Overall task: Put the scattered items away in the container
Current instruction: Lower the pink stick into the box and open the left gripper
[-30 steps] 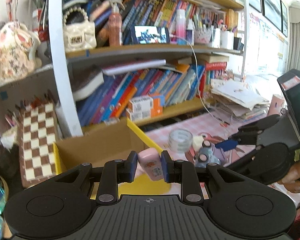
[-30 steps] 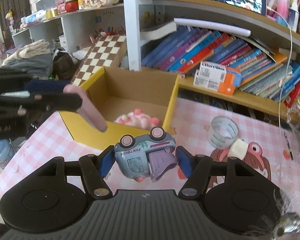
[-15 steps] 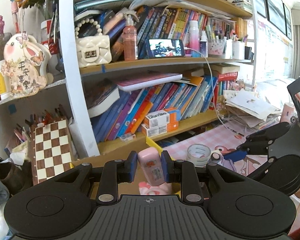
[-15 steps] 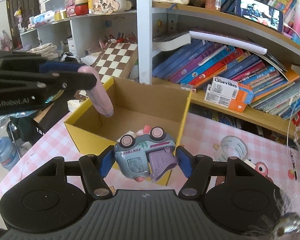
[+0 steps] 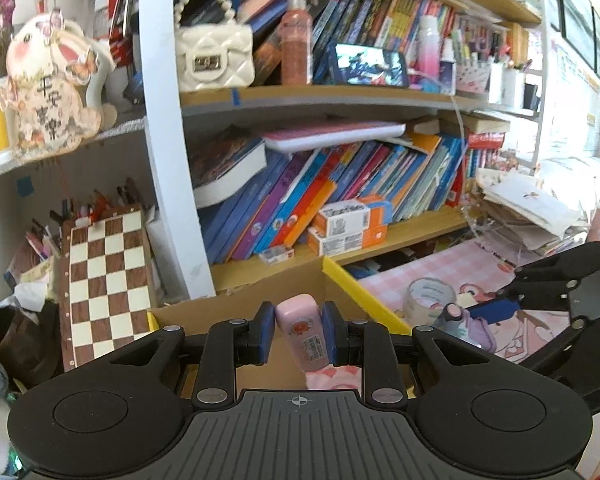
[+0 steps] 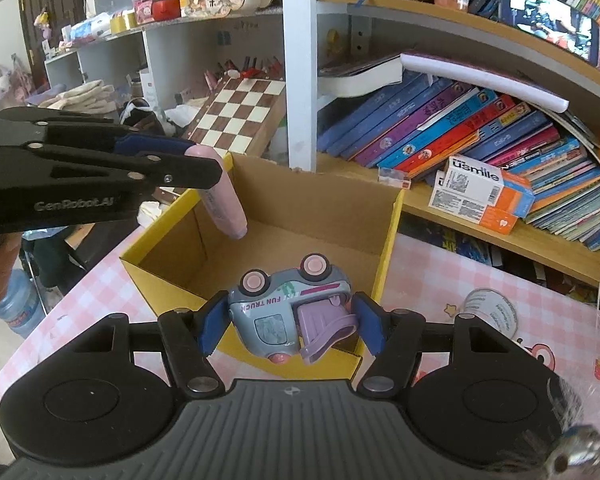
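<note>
Both grippers have advanced over the cardboard box (image 6: 384, 240): left gripper (image 5: 296, 336) fingers clenched on the pink bottle (image 5: 302, 334), right gripper (image 6: 290, 326) fingers grasping the toy truck (image 6: 290, 312), ready for release.

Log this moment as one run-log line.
left hand-held gripper: shut on pink bottle | right hand-held gripper: shut on toy truck | both over cardboard box

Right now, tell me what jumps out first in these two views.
The left gripper clamps a pink bottle over the open yellow-edged cardboard box. Beside it, the right gripper holds an upside-down toy truck above the box's near edge. A crammed bookshelf fills the background.
</note>
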